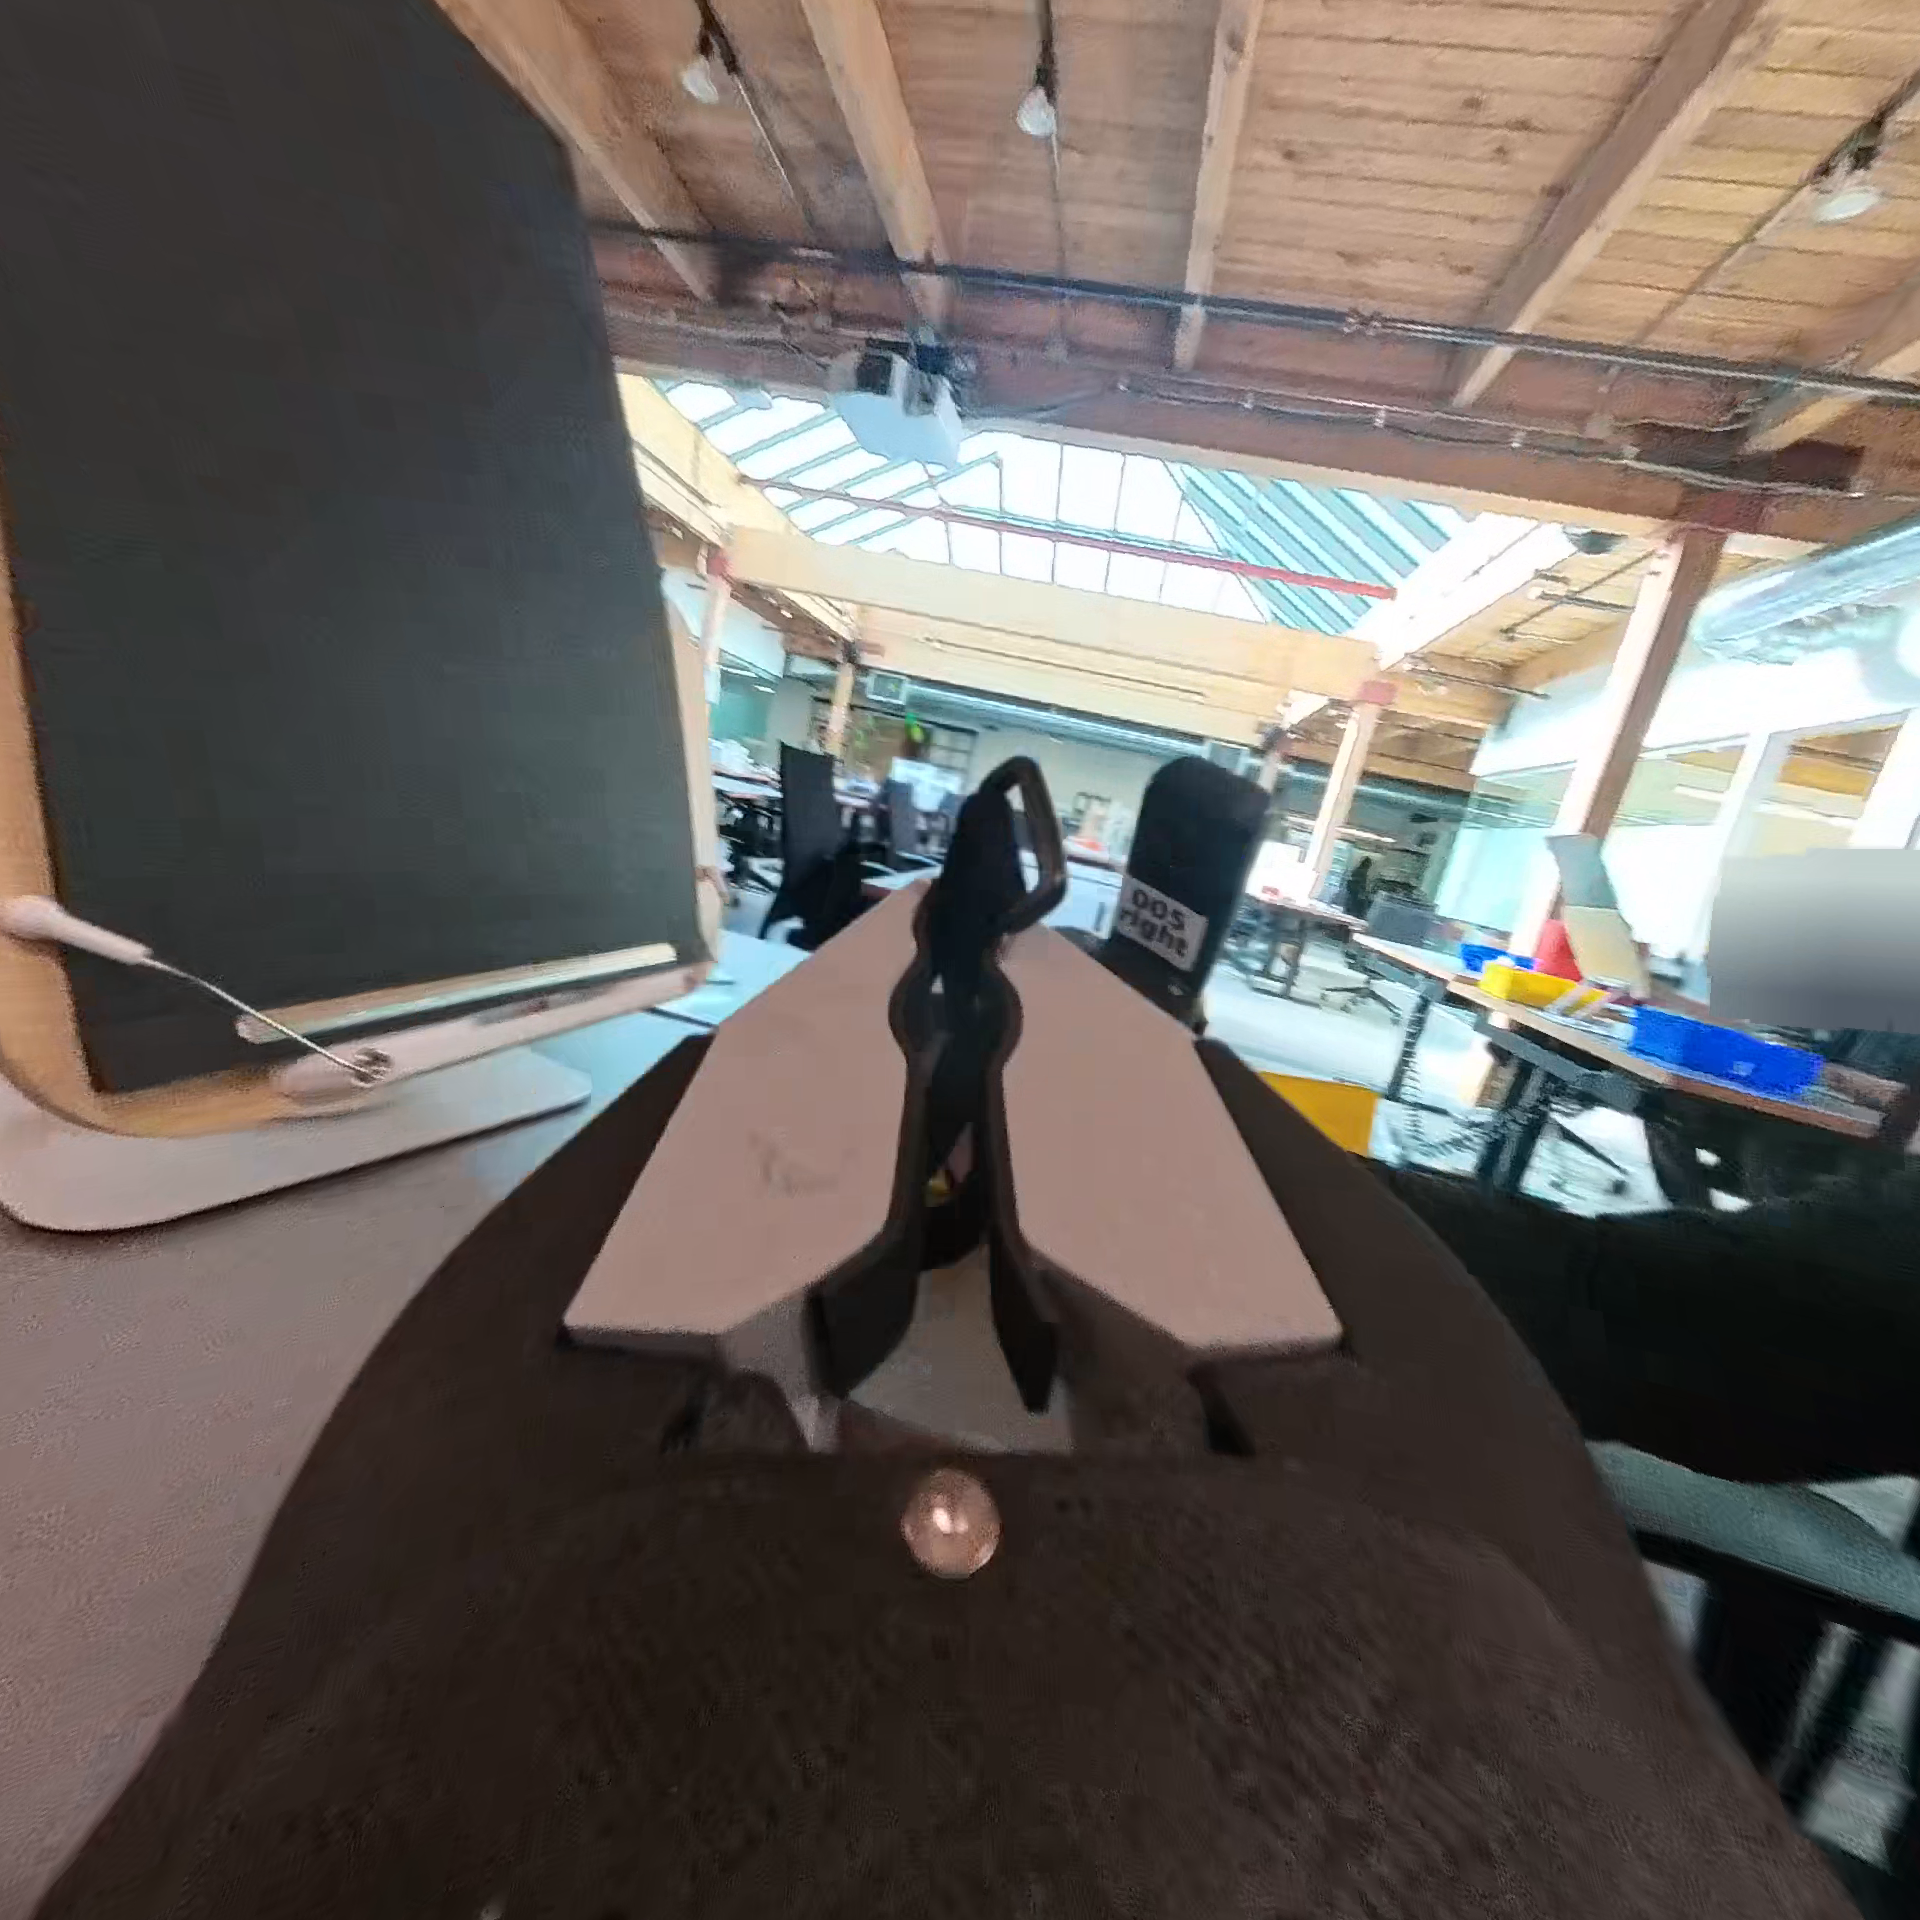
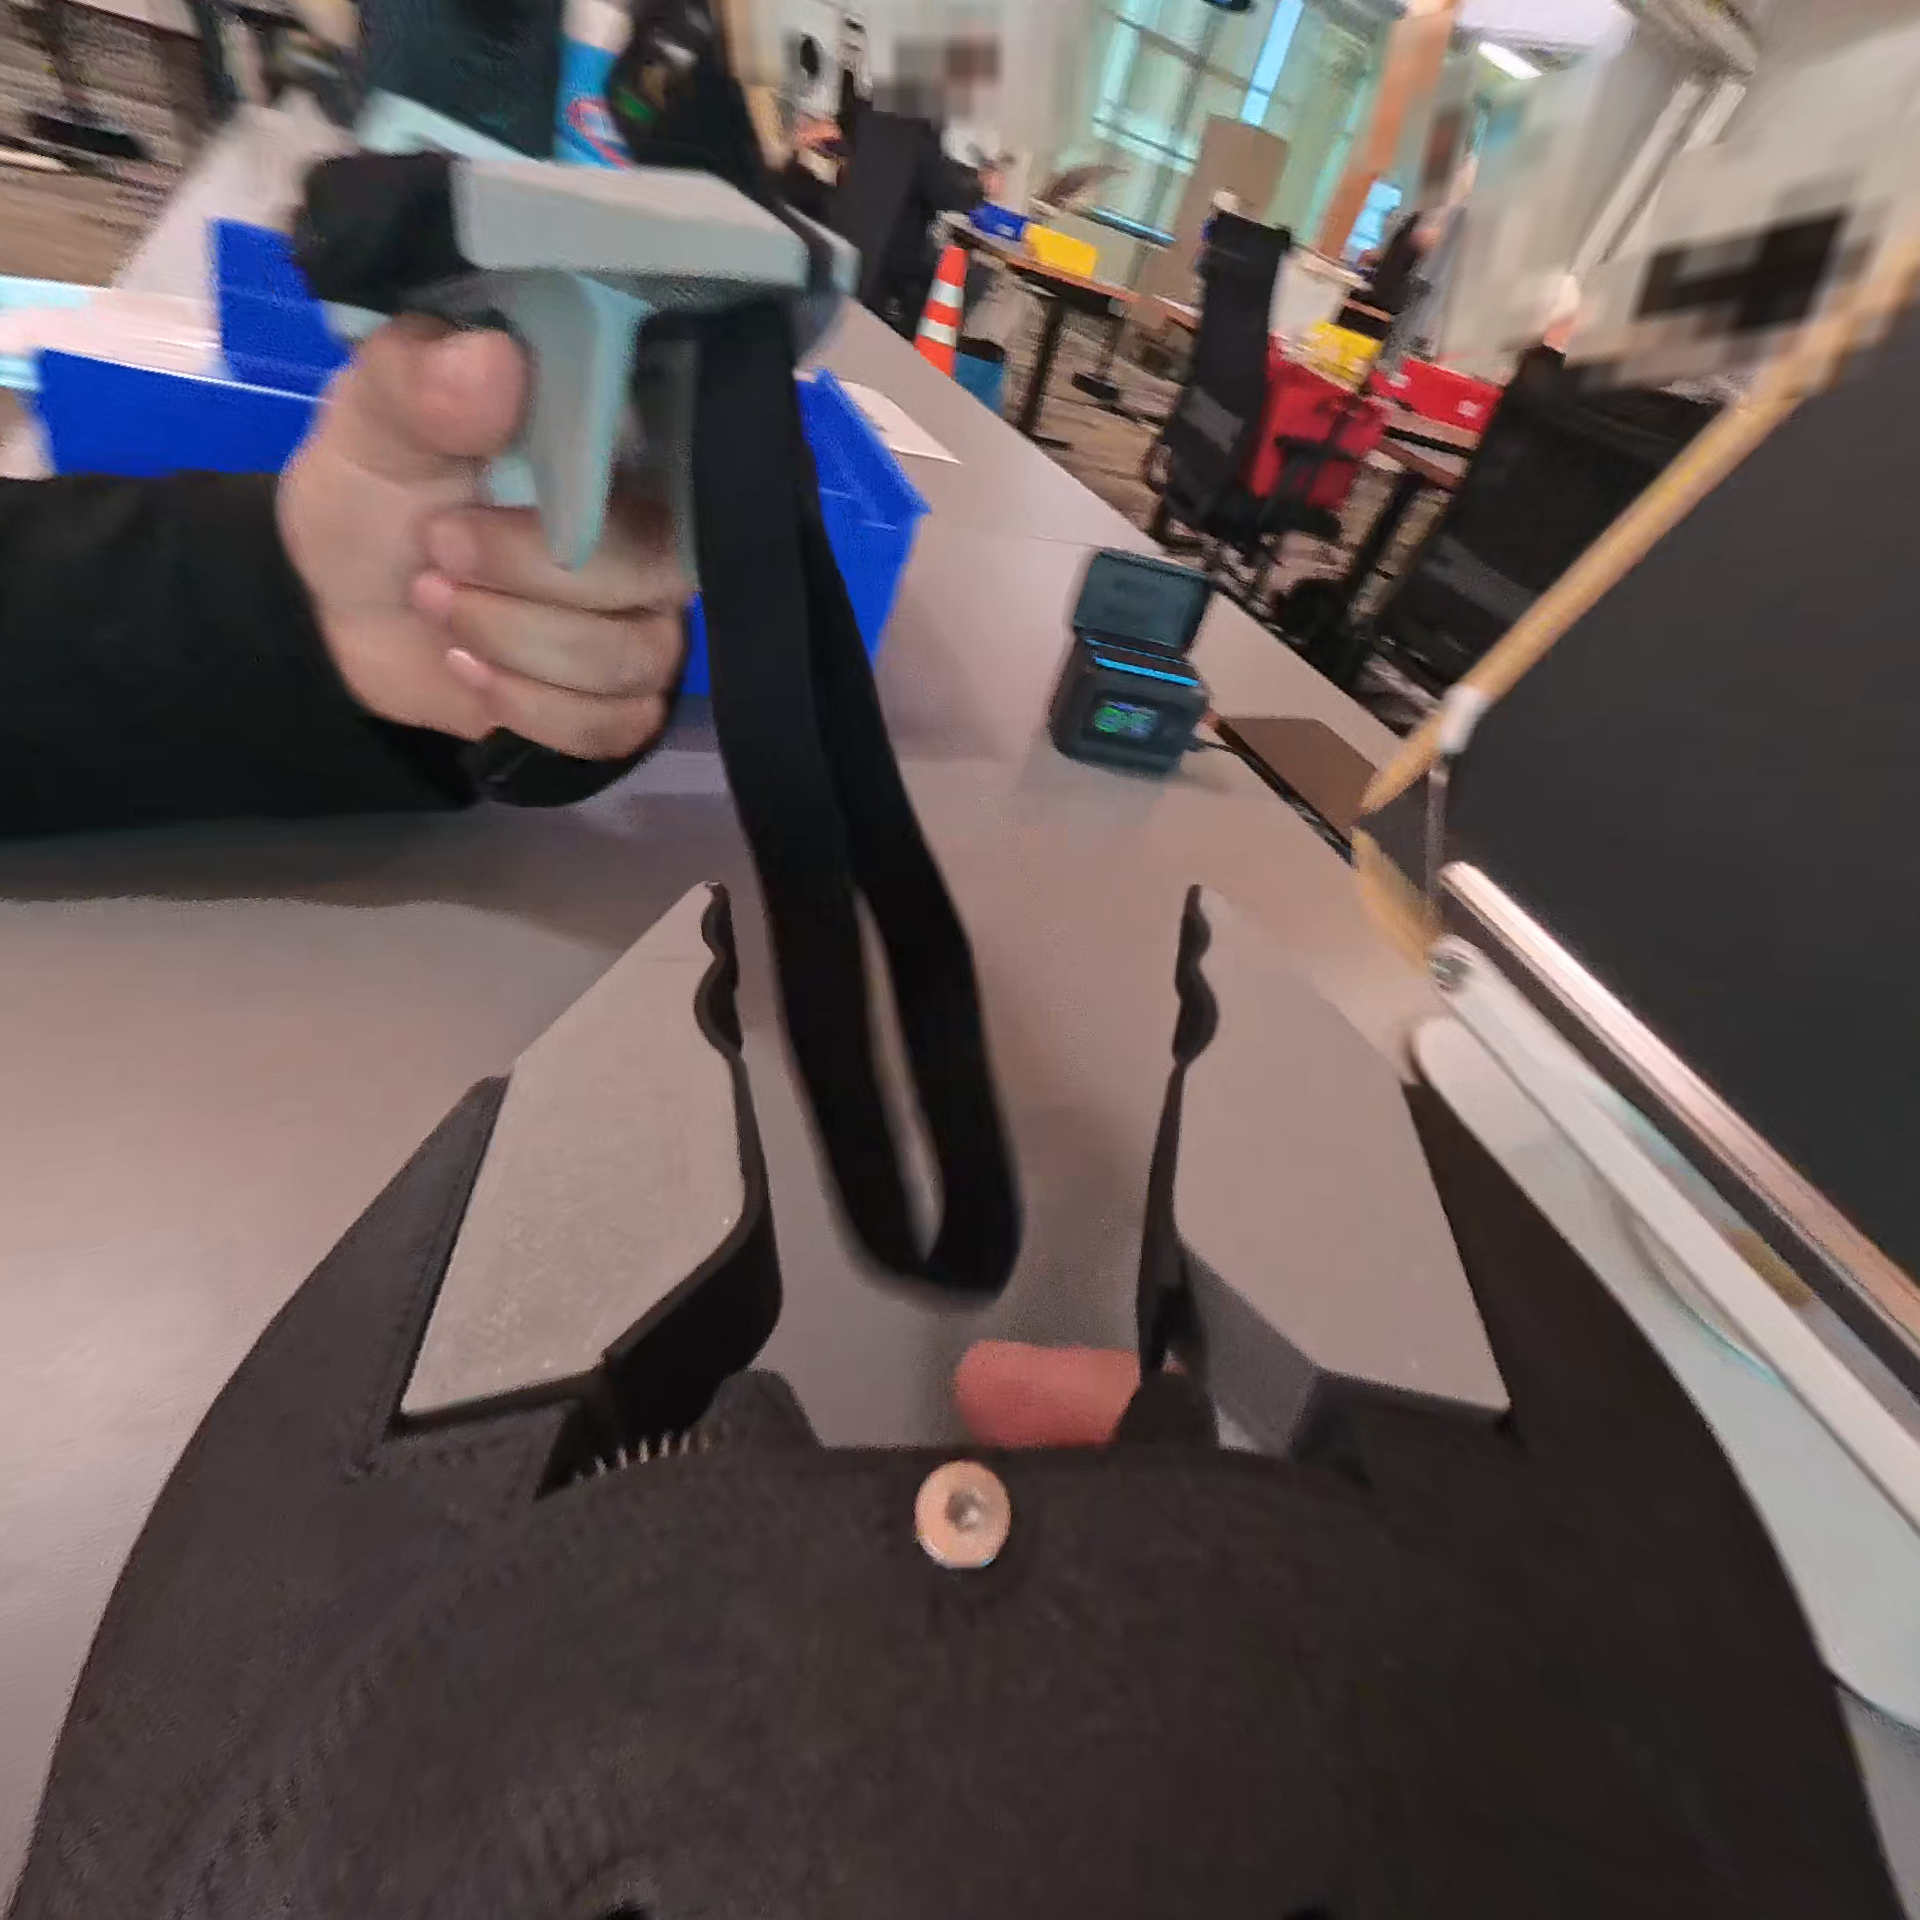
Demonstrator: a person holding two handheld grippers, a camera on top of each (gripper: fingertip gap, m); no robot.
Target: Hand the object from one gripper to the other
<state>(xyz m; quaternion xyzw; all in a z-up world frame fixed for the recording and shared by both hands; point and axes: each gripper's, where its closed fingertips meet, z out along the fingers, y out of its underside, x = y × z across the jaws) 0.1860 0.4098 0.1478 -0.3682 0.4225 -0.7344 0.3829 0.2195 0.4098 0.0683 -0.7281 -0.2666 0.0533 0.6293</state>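
Black fabric strap loop (image 2: 862,935) hangs from my left gripper (image 1: 961,935), clamped on its buckle end. My right gripper (image 2: 956,977) stands spread around the dangling loop (not touching, I judge), so closing and release remain.

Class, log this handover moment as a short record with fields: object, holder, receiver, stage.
object: black strap with a metal ring at its top end
holder: left gripper, jaws shut on strap
receiver: right gripper, jaws open, strap loop hanging between them
stage: not yet passed over
surface: grey table
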